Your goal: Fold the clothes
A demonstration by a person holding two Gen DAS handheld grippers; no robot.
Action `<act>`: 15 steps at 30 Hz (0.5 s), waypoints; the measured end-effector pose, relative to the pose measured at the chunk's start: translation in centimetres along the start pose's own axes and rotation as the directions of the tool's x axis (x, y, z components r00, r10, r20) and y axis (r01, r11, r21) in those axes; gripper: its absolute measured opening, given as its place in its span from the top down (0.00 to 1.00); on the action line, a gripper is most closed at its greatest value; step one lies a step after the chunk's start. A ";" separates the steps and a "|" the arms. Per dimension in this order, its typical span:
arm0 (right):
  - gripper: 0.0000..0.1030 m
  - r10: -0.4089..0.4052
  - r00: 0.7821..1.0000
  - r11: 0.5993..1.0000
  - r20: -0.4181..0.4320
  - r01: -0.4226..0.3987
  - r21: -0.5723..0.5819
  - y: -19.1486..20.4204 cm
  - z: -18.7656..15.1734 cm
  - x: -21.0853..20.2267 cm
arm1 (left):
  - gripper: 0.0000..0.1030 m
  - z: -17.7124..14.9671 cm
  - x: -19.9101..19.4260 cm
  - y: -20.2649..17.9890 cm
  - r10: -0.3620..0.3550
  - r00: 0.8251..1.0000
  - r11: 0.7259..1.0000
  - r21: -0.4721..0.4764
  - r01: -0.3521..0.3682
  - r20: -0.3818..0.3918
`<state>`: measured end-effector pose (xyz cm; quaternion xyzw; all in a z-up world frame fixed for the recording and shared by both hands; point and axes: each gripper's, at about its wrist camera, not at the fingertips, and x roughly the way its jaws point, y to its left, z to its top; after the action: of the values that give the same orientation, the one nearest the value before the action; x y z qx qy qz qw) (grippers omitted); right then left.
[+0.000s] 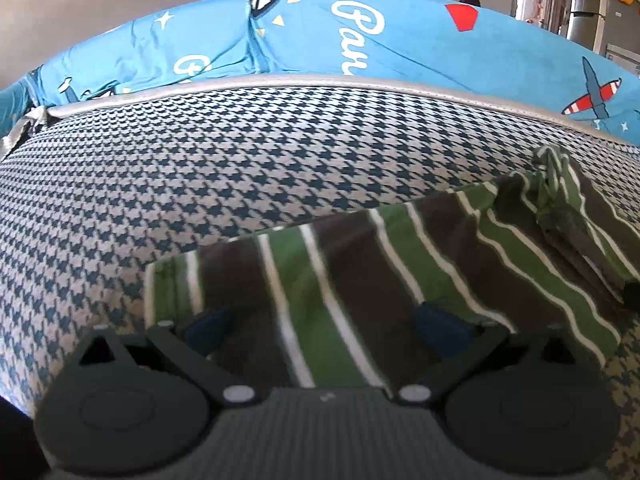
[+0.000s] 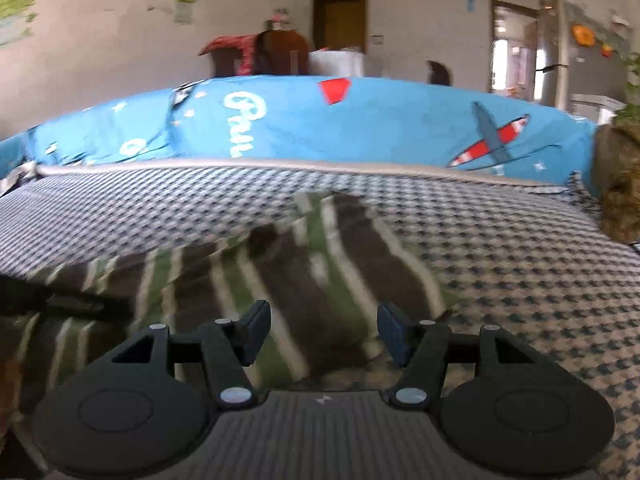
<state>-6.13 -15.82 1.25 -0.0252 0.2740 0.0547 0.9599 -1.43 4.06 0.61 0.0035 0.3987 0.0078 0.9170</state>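
Observation:
A striped garment (image 1: 360, 264) in green, brown and white lies flat on the houndstooth bed cover (image 1: 200, 168); its right part is bunched into a fold (image 1: 568, 208). My left gripper (image 1: 324, 324) hovers low over the garment's near edge, open, with nothing between its blue pads (image 1: 208, 322). In the right wrist view the same garment (image 2: 304, 256) lies blurred under and ahead of my right gripper (image 2: 324, 334), which is open too, fingers wide over the cloth's near right end. At the left edge a dark part of the other gripper (image 2: 24, 296) shows.
A blue quilt (image 1: 360, 40) printed with aeroplanes and white lettering is heaped along the far side of the bed, behind a silver trim (image 1: 280, 82). A brown furry object (image 2: 618, 184) sits at the bed's right edge. Furniture and doorways stand beyond.

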 end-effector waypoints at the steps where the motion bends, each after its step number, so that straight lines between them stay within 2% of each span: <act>1: 0.42 0.018 1.000 1.000 -0.001 -0.018 -0.014 0.5 -0.3 -0.3 | 0.00 0.0 0.0 0.2 0.005 1.000 1.000 -0.002 -0.005 -0.004; 8: 0.42 0.138 0.990 0.984 -0.014 -0.139 -0.112 4.0 -2.2 -2.1 | 0.00 -0.6 -0.7 1.1 0.022 1.000 1.000 0.009 -0.022 -0.019; 15: 0.41 0.188 0.982 0.965 -0.033 -0.191 -0.182 6.0 -3.2 -2.9 | 0.00 -0.6 -0.9 2.0 0.037 0.998 0.999 -0.011 -0.037 -0.049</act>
<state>-10.95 -10.35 -0.04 -0.0883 0.2761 0.1711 0.9416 -2.47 6.06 0.89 0.0053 0.4209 0.0273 0.9067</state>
